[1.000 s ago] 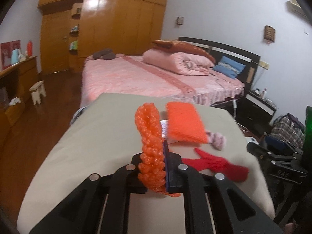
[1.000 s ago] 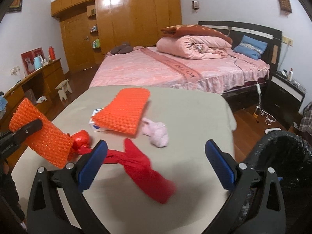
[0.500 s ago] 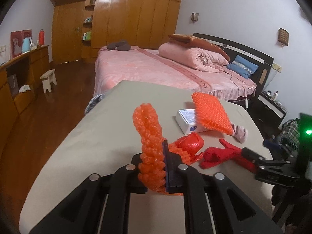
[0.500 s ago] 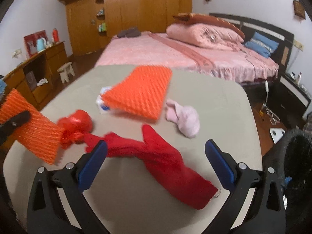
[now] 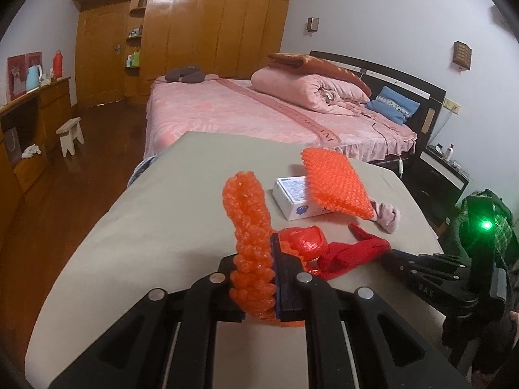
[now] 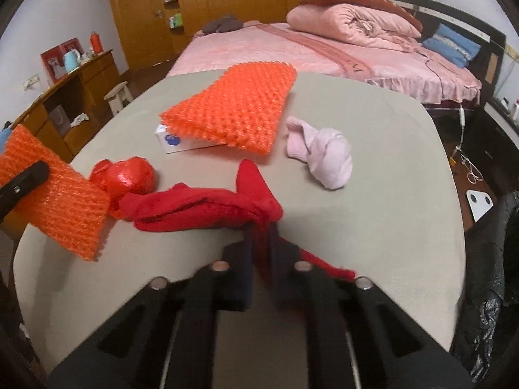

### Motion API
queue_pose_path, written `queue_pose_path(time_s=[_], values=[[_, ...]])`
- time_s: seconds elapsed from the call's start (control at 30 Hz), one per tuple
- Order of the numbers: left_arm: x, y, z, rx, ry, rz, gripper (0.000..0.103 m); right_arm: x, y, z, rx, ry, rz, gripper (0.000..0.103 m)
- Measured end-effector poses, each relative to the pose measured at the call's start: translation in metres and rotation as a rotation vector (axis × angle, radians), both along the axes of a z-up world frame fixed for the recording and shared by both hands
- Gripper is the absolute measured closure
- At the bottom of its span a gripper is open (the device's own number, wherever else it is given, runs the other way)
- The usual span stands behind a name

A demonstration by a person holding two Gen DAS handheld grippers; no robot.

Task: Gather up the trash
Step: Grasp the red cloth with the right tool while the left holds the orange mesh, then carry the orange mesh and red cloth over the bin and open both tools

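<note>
Clamping the red cloth [image 6: 207, 207] now: your right tool [image 6: 261, 236] has just been closing, and its jaws are pinched together on the cloth's near end, close to the desk's [image 6: 373, 149] front edge. Rest of the cloth trails left across the desk toward the red plastic wad [image 6: 129, 175], touching it. Your left tool [image 5: 272, 259] is squeezed tight on an orange foam net [image 5: 249, 227], which sticks up out of the jaws over the desk's left front part; in the right wrist view that net [image 6: 58, 201] hangs at the far left with a black finger across it. Second orange foam net [image 6: 236, 103] lies flat mid-desk toward the back edge, draped over a white box [image 6: 175, 142]. Pink sock [image 6: 324, 152] sits just right of that net, apart from the red cloth. Black trash bag [image 6: 493, 259] is off the desk's right edge. Right tool [image 5: 421, 269] also shows in the left wrist view, at the cloth [image 5: 353, 253], green light above it. Pink bed [image 5: 246, 110] behind the desk.
</note>
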State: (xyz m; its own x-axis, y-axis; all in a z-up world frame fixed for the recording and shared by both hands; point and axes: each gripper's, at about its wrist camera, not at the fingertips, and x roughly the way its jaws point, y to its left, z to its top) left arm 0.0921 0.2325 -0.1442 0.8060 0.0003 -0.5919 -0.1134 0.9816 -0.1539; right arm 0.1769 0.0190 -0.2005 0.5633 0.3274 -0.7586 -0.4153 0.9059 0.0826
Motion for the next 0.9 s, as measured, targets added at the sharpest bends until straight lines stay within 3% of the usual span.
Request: queue_pose_path(time_s=[0.43, 0.9], values=[[-0.003, -0.027, 0.028, -0.006, -0.052, -0.041, 0.092, -0.025, -0.032, 0.073, 0.118, -0.113, 0.007, 0.095], [0.001, -0.078, 0.062, 0.006, -0.098, -0.124, 0.092, -0.045, -0.076, 0.124, 0.165, -0.208, -0.035, 0.095]])
